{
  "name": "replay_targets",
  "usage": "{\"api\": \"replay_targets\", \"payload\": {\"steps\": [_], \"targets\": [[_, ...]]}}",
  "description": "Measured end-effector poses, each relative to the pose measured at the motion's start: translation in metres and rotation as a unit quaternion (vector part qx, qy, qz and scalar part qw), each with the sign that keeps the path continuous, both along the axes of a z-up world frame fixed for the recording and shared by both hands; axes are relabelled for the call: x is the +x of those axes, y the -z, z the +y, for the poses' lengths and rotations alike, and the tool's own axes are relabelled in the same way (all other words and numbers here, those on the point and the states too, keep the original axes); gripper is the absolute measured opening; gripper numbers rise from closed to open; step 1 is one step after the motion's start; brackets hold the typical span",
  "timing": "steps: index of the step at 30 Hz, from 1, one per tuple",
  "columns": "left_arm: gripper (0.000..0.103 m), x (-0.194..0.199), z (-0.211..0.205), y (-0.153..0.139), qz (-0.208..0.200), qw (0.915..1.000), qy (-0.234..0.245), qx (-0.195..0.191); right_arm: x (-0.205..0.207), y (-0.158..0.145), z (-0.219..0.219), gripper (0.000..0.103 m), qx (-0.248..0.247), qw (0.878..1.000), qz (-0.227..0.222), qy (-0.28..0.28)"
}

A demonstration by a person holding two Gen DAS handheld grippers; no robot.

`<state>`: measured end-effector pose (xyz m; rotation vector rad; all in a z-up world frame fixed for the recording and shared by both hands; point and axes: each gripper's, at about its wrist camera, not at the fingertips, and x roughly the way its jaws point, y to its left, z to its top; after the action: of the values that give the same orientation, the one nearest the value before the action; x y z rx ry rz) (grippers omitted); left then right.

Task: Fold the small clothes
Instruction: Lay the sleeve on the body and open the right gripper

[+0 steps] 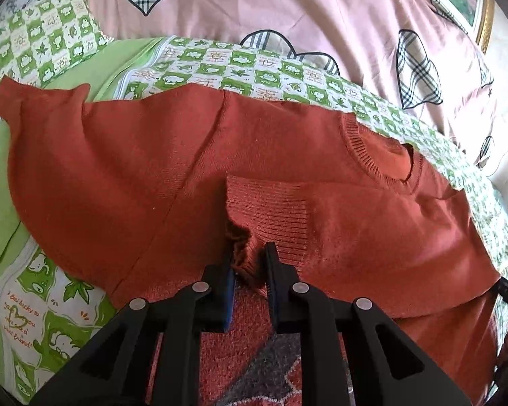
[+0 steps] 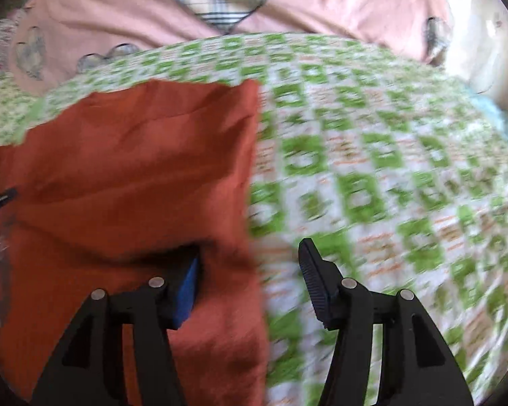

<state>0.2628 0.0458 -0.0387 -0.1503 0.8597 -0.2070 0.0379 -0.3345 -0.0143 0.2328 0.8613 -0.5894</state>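
A rust-orange knitted sweater (image 1: 288,155) lies spread on the green-and-white patterned sheet (image 1: 220,64), neckline (image 1: 382,155) to the right. One sleeve is folded across the body, its ribbed cuff (image 1: 271,209) near the middle. My left gripper (image 1: 249,264) stands narrowly open, and the cuff's crumpled edge rises loosely between its fingers. In the blurred right wrist view my right gripper (image 2: 250,270) is open wide over the sweater's (image 2: 135,169) right edge. Its blue-padded finger (image 2: 186,287) sits at a fold of the knit. The other finger (image 2: 313,277) is over bare sheet (image 2: 389,169).
A pink quilt with plaid hearts (image 1: 288,10) is heaped along the far side of the bed. A pillow in the same green print (image 1: 44,40) lies at the far left. A gold picture frame (image 1: 487,13) hangs at the top right. Bare sheet stretches right of the sweater.
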Motion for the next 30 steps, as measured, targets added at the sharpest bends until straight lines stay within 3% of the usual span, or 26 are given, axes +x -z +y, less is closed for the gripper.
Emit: {"api": "replay_targets", "payload": {"steps": [3,7,10,12,15,18,21,22,23,26,30], "targets": [[0.015,0.000,-0.002,0.000,-0.002,1.0000,0.002,0.003,-0.020,0.002,-0.016,0.059,0.042,0.998,-0.025,0.029],[0.015,-0.002,-0.006,-0.001,-0.006,0.9999,0.008,0.013,-0.033,-0.003,-0.011,0.060,0.045,0.998,-0.020,0.025],[0.015,-0.004,-0.005,0.000,-0.005,0.9999,0.013,0.004,-0.044,-0.028,-0.009,0.061,0.109,0.991,-0.079,-0.008],[0.015,-0.003,-0.005,0.003,0.000,0.9999,0.013,0.003,-0.044,-0.048,-0.006,0.062,0.113,0.986,-0.121,-0.032],[0.016,-0.002,-0.008,0.004,0.002,0.9999,0.015,0.006,-0.004,-0.056,-0.023,0.067,0.091,0.990,-0.108,-0.032],[0.016,-0.003,-0.007,0.004,0.002,0.9999,0.016,0.002,0.052,-0.033,-0.056,0.067,0.122,0.988,-0.087,-0.029],[0.016,-0.001,-0.005,0.005,0.006,0.9999,0.016,-0.003,0.090,-0.009,-0.081,0.055,0.141,0.988,-0.062,-0.020],[0.016,-0.001,-0.006,0.005,0.005,0.9998,0.017,-0.002,0.098,-0.004,-0.085,0.038,0.152,0.986,-0.060,-0.029],[0.016,-0.001,-0.006,0.004,0.004,0.9998,0.018,-0.001,0.103,-0.003,-0.087,0.013,0.153,0.986,-0.058,-0.036],[0.015,0.000,-0.008,0.004,-0.001,0.9999,0.010,0.010,0.102,-0.009,-0.084,0.012,0.115,0.991,-0.059,-0.028],[0.018,0.000,-0.004,0.003,0.002,0.9999,0.000,0.012,0.102,0.009,-0.093,0.013,0.143,0.988,-0.056,-0.002]]}}
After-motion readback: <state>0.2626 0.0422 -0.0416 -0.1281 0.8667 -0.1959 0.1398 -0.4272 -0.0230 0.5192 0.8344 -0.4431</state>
